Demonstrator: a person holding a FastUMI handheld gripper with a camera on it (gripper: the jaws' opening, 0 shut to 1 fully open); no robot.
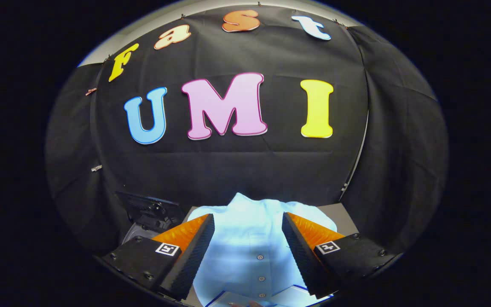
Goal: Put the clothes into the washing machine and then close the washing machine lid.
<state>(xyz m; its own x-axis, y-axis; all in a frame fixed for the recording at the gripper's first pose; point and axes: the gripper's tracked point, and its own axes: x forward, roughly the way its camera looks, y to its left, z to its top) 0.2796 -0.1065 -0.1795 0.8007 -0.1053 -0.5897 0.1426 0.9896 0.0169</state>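
The gripper point(247, 249) is held wide open above a pale blue buttoned cotton shirt point(254, 238), which is spread flat between and beyond its orange-backed fingers point(186, 238).

Pale blue buttoned shirt point(254, 243), tool point(247, 243) with orange-backed black ridged fingers point(194, 251) spread apart, grey table point(341, 213)

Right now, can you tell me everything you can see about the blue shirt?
The shirt is pale blue, nearly white under the light, and looks like thin woven cloth. A row of small round buttons runs down its middle. It lies spread out and a bit rumpled on a grey surface, below and between the gripper fingers, which stand open over it. Whether they touch it, I cannot tell.
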